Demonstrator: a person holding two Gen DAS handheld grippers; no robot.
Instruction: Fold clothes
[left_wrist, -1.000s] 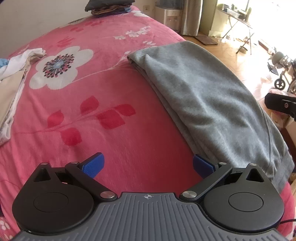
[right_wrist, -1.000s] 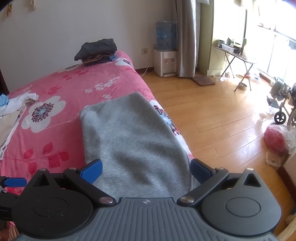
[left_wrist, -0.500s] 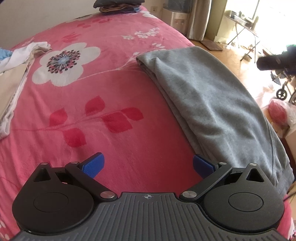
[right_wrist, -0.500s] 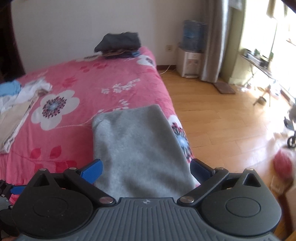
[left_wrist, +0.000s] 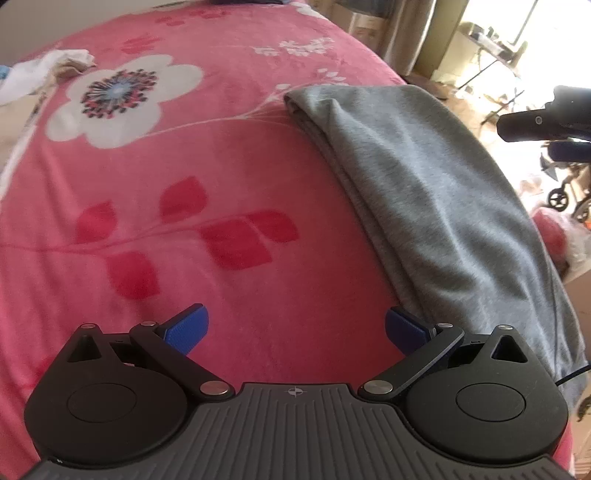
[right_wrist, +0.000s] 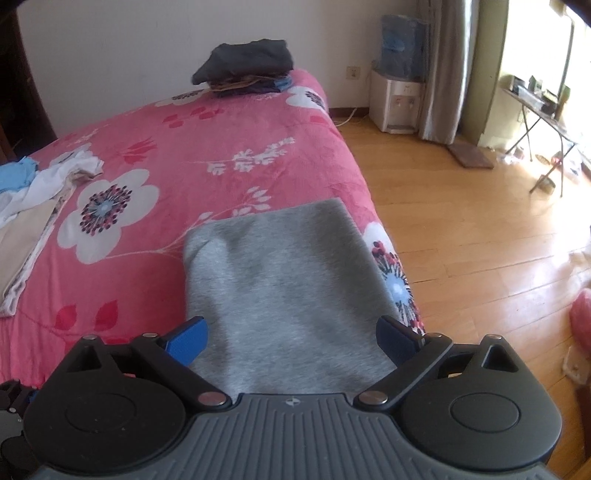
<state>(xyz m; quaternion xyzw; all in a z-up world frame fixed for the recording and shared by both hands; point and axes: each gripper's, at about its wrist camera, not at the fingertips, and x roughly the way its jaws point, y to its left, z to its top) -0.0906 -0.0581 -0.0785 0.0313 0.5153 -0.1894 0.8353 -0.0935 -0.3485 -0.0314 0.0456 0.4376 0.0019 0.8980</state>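
A grey garment lies folded lengthwise into a long strip along the right side of the pink flowered bed. My left gripper hovers open over bare bedspread, its right fingertip close to the strip's left edge. In the right wrist view the same grey garment runs away from me toward the bed's middle, and my right gripper hangs open above its near end with nothing between the fingers. The other gripper's black body shows at the right edge of the left wrist view.
A stack of dark folded clothes sits at the bed's far end. Loose white, beige and blue clothes lie at the left side. Wooden floor, a water dispenser and a folding table are to the right.
The left gripper has moved closer to the bedspread and the garment's left edge. The right gripper has risen and pulled back, so more of the bed shows. Both stay open.
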